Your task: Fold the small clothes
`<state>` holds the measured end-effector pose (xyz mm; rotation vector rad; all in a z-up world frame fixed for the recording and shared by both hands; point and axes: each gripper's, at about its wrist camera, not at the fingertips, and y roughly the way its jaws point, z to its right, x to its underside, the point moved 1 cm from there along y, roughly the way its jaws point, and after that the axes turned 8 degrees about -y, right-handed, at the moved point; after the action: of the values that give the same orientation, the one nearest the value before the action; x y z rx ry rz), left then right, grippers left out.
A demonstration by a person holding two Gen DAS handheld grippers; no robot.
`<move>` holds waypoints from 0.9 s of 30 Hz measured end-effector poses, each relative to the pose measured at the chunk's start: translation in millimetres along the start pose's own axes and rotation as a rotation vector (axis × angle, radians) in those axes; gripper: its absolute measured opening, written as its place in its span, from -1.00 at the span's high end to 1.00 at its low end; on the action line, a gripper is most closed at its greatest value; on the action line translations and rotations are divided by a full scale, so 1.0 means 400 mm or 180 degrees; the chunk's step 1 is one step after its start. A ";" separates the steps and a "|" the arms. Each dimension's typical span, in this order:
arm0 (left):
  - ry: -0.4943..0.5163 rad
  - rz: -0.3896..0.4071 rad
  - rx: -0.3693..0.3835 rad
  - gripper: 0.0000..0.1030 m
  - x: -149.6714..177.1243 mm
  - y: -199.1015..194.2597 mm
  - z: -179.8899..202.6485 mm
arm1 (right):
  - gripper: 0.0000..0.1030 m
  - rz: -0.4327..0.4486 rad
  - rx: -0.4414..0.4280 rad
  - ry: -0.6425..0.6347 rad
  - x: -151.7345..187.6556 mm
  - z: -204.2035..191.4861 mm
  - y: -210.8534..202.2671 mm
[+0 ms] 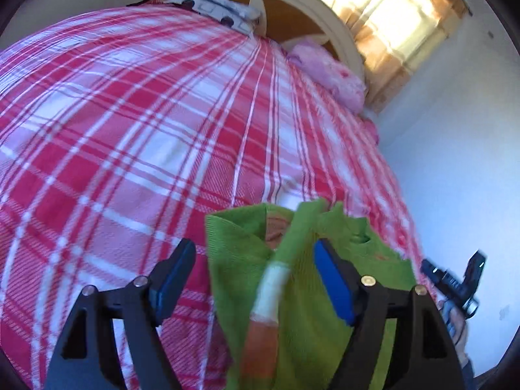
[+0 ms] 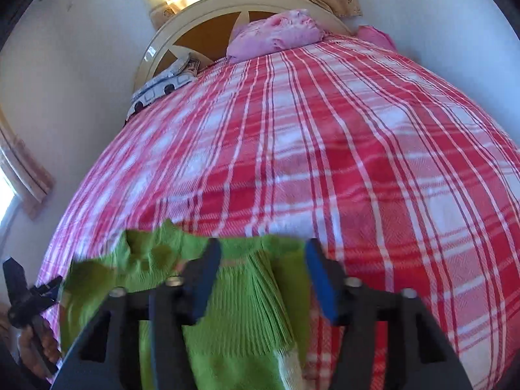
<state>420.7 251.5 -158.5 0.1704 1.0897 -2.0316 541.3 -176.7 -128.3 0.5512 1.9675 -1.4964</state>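
Note:
A small green knitted garment (image 1: 302,308) with a white and orange band lies bunched on the red and white plaid bedspread (image 1: 130,130) near the bed's foot. My left gripper (image 1: 256,279) is open, its blue pads either side of a raised fold of the garment. In the right wrist view the same green garment (image 2: 240,308) lies between the open fingers of my right gripper (image 2: 260,276). The other gripper shows at the edge of each view, at the lower right (image 1: 455,279) and the lower left (image 2: 26,289).
A pink pillow (image 2: 279,32) and a grey patterned pillow (image 2: 162,87) lie at the cream headboard (image 2: 195,9). A curtained window (image 1: 390,16) is behind it. White walls flank the bed, whose edges drop off on both sides.

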 end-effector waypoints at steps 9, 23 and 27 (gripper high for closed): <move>0.0432 0.0037 -0.0186 -0.50 0.055 -0.036 0.019 | -0.11 -0.0108 0.0057 -0.0474 0.064 -0.005 -0.055; 0.1262 -0.0337 -0.0280 0.90 0.036 0.126 0.140 | 0.76 -0.0426 0.0083 -0.0898 0.027 -0.066 0.064; 0.1010 -0.0008 -0.0070 0.90 -0.003 0.059 0.118 | 0.77 -0.0090 0.0071 -0.0862 -0.001 -0.065 0.012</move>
<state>449.3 209.7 -143.7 0.4937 1.3042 -2.0383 539.3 -150.5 -126.6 0.3118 1.7574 -1.5243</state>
